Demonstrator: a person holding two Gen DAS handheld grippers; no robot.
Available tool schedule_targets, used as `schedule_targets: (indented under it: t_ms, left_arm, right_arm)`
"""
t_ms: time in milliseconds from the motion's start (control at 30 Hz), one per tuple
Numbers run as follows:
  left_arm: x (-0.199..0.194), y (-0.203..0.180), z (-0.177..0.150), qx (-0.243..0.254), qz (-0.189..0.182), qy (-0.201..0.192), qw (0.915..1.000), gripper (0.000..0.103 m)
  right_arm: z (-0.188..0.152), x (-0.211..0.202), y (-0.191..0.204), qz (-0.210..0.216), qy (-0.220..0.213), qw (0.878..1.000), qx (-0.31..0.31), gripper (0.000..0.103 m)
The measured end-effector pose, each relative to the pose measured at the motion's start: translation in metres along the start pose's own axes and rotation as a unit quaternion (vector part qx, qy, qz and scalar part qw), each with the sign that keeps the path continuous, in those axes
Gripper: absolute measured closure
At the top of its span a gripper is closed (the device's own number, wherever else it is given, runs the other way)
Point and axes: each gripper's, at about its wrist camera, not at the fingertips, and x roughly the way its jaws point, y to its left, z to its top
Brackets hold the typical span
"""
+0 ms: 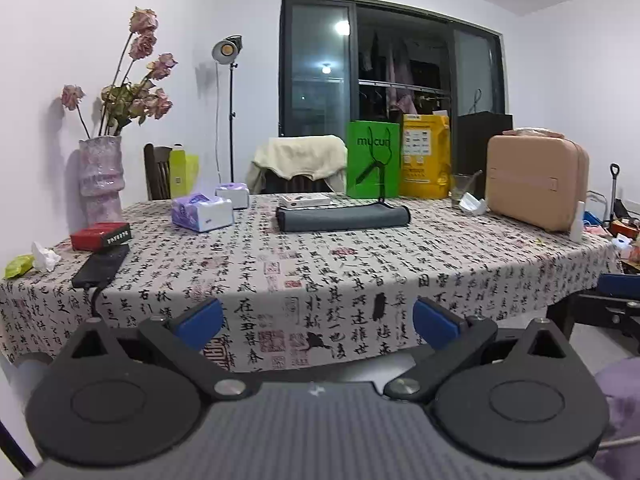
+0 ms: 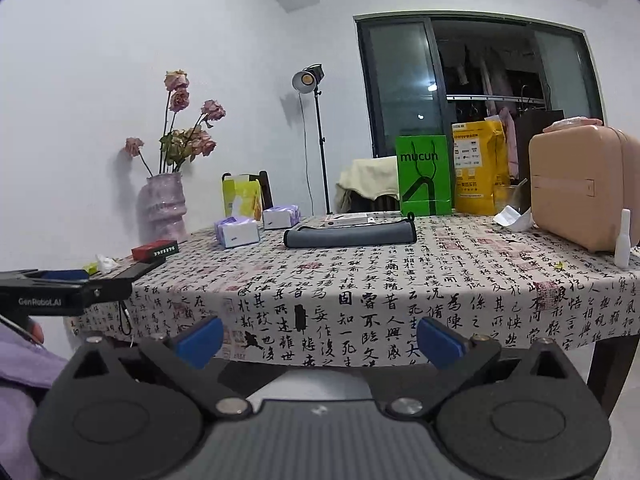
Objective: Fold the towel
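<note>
A grey towel [image 1: 343, 218] lies folded in a long flat bundle at the far middle of the table; it also shows in the right wrist view [image 2: 350, 236]. My left gripper [image 1: 318, 320] is open and empty, held in front of the table's near edge, well short of the towel. My right gripper [image 2: 319, 340] is open and empty too, also before the near edge. The left gripper shows from the side at the left of the right wrist view [image 2: 48, 294]. The right gripper shows at the right edge of the left wrist view [image 1: 618, 300].
The table has a calligraphy-print cloth [image 1: 320, 276]. On it stand a vase of dried roses [image 1: 100, 176], tissue packs [image 1: 202, 212], a red box [image 1: 100, 235], a black phone [image 1: 102, 266], a green bag [image 1: 373, 160], a yellow bag [image 1: 425, 156] and a pink case [image 1: 536, 180].
</note>
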Motion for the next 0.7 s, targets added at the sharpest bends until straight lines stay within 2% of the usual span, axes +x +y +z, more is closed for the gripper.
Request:
schedule_targets:
  t_ms: [700]
  left_arm:
    - [0.0016, -0.0094, -0.0031, 0.018, -0.016, -0.004, 0.9997, 0.0]
  right_arm:
    - [0.0046, 0.0033, 0.0024, 0.004, -0.011, 1.0, -0.014, 0.0]
